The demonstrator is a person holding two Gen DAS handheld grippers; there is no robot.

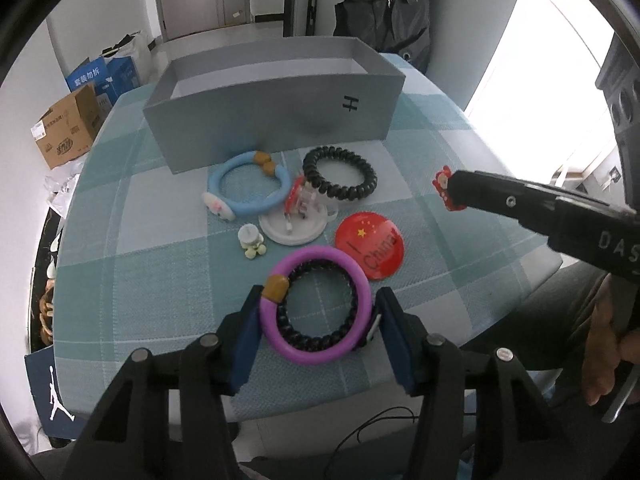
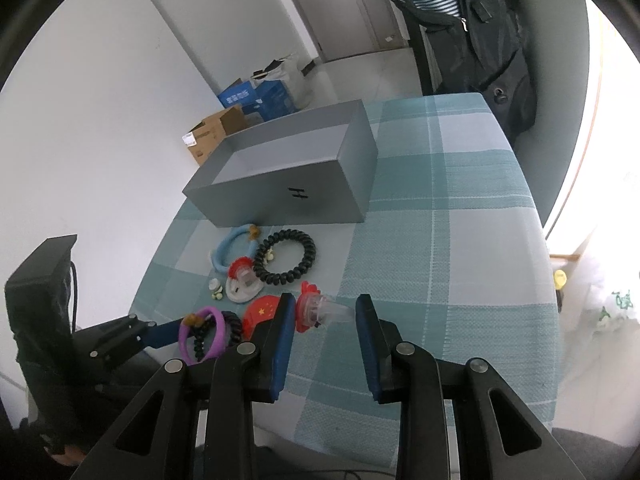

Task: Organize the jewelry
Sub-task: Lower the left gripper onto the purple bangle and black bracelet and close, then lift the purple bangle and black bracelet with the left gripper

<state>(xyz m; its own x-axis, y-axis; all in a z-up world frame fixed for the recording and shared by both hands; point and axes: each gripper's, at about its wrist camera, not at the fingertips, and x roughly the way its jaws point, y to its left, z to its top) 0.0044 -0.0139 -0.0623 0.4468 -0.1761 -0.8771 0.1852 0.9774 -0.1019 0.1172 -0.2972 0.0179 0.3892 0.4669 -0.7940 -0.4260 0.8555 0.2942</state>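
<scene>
Both tools are loaded, so we judge the step in hand as carrying pieces to the grey box (image 1: 276, 108); our left tool (image 1: 316, 320) closes across the purple ring (image 1: 316, 304), a pad on each outer side, with a black coil band (image 1: 308, 336) nested inside it; our right tool (image 2: 324, 316) holds a red-topped clear clip (image 2: 320, 310) crosswise between its pads, jaws only partly closed.

To do it well, we should lift each load clear above the box's near wall, bring it over the open top, then part the pads low inside so nothing bounces out; the nested coil may slip free of the ring, so we keep that tool level; one tool at a time over the box seems safer.

Materials, taking the box as landmark: the box is matte grey card, straight-walled, open-topped, marked "H" on its near face; just in front of it lie a smooth blue ring (image 1: 248, 188) with tan beads and a white charm, and a second black spiral band (image 1: 340, 172), ribbed and springy; nearer us a white disc (image 1: 292, 228) bearing another red clip, a small pale charm (image 1: 251, 240), and a glossy red badge (image 1: 370, 244); the table (image 1: 440, 152) wears a woven teal check cloth, likely grippy.
</scene>
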